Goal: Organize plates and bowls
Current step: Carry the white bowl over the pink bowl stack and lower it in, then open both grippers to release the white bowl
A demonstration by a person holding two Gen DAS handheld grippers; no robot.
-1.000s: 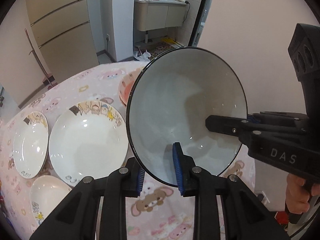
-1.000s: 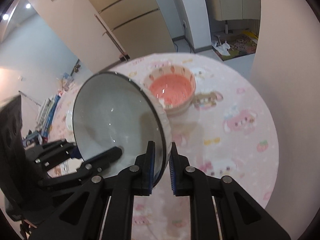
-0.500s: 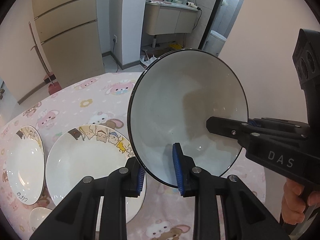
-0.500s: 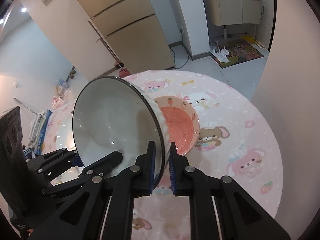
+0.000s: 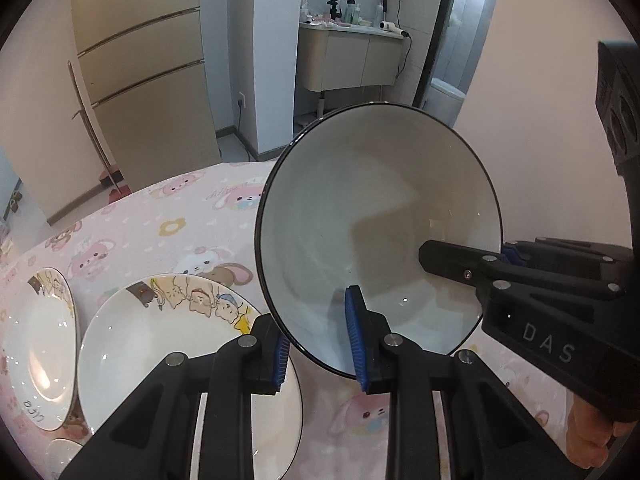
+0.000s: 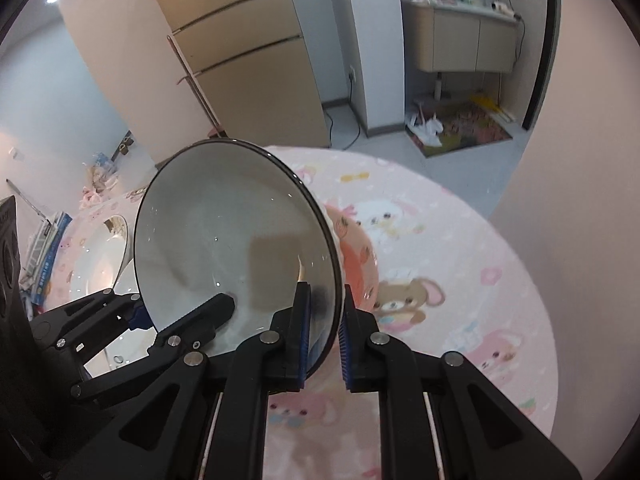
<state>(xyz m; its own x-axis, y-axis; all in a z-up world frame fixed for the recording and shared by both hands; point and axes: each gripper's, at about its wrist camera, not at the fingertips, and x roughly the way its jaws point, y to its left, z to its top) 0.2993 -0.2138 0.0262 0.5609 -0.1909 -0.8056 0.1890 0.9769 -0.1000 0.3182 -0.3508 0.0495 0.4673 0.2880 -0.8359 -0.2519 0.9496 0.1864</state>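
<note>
The white bowl [image 5: 376, 232] is still clamped at its rim by both the left gripper [image 5: 320, 344] and right gripper [image 6: 323, 330], but is now carried lower, over the pink bowl [image 6: 362, 264], beside the cartoon plate [image 5: 160, 344].

A round table [image 5: 168, 216] carries the dishes, covered by a pink cloth [image 6: 460, 264] printed with bears, rabbits and flowers. In the left wrist view, 2 white plates with cartoon rims lie on it: a large plate [image 5: 152, 352] at 7 o'clock and a smaller plate [image 5: 36, 352] at 8 o'clock, just beside it. A pink bowl [image 6: 360, 256] with strawberry marks sits near the middle of the right wrist view, partly hidden.
</note>
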